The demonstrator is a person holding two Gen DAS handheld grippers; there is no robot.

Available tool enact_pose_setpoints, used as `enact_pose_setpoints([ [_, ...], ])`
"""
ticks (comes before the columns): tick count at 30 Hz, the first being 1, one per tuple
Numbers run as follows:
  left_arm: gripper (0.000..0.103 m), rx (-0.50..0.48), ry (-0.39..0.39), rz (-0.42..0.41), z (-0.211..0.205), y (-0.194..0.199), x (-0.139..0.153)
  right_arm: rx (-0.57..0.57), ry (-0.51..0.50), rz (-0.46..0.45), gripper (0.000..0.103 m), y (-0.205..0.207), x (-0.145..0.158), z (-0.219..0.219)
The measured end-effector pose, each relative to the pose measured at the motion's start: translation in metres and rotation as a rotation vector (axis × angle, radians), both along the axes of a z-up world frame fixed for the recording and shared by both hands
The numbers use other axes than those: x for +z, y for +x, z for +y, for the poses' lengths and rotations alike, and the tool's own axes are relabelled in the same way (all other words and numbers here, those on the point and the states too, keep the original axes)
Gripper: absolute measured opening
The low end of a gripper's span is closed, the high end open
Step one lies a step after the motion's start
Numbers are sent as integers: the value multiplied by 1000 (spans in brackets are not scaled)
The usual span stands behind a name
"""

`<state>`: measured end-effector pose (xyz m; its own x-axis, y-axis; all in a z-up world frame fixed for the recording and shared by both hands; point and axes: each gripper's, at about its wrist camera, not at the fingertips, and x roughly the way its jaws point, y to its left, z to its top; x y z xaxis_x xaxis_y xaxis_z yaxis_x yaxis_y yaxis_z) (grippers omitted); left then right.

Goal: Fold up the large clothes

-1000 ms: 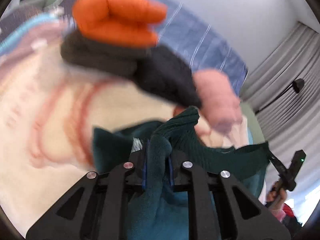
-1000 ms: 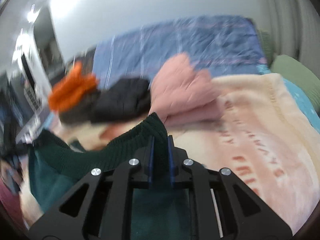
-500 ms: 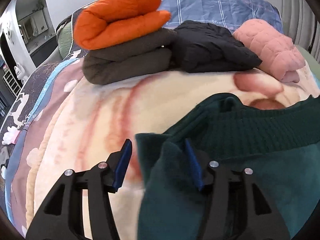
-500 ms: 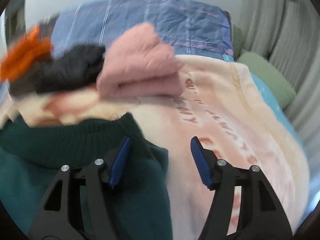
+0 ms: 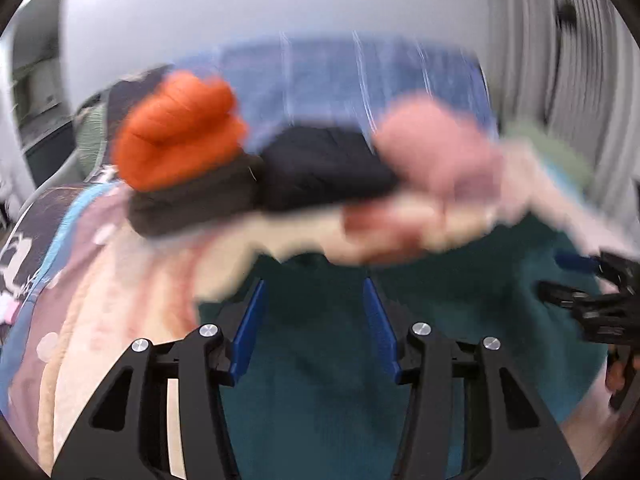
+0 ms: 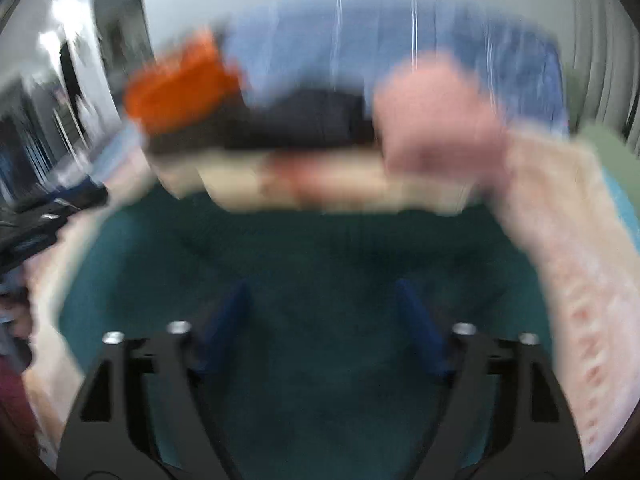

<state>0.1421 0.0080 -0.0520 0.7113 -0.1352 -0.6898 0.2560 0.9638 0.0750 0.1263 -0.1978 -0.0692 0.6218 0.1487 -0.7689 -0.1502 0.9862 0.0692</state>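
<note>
A dark green sweater (image 5: pixel 320 380) lies spread on a cream blanket (image 5: pixel 132 292). My left gripper (image 5: pixel 313 284) hovers over its left part. The blue pads stand apart and are closing slightly, with only flat cloth beneath and nothing pinched. In the blurred right wrist view my right gripper (image 6: pixel 321 286) is above the sweater (image 6: pixel 320 260). Its jaws are opening wide, with nothing held between them. Each gripper shows in the other's view: the right gripper (image 5: pixel 592 292) at the right edge, the left gripper (image 6: pixel 52 212) at the left edge.
Folded clothes line the far side of the blanket: an orange jacket (image 5: pixel 176 128) on a dark grey one (image 5: pixel 192 200), a black one (image 5: pixel 324 168) and a pink one (image 5: pixel 436 144). Blue checked bedding (image 5: pixel 340 76) lies behind. Curtains (image 5: pixel 560 40) hang on the right.
Both grippers let go of the green sweater's ribbed edge and opened. The sweater now lies flat, and both grippers have pulled back over its body.
</note>
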Motion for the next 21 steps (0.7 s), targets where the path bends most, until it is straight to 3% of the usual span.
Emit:
enact_pose_setpoints([
  [2, 59, 0, 65, 66, -10, 13, -51, 6, -19, -68, 90, 2, -24, 0],
  [3, 60, -3, 89, -19, -12, 8, -64, 4, -22, -74, 90, 2, -25, 0],
  [6, 60, 28, 85, -2, -13, 7, -57, -7, -29, -78, 90, 2, -24, 0],
  [14, 60, -1, 45, -44, -3, -1, -54, -33, -21, -79, 89, -13, -14, 1],
  [16, 60, -2, 44, -44, -6, -4, -56, -100, 24, -68, 89, -28, 4, 0],
  [17, 60, -2, 39, -45, -5, -4, -56, -85, 110, -90, 89, -45, 19, 2],
  [19, 60, 0, 31, -47, -6, -3, -58, -9, 180, -166, 88, -72, 37, 13],
  [21, 60, 1, 30, -48, -6, -3, -58, -29, 86, -166, 89, -82, 29, 27],
])
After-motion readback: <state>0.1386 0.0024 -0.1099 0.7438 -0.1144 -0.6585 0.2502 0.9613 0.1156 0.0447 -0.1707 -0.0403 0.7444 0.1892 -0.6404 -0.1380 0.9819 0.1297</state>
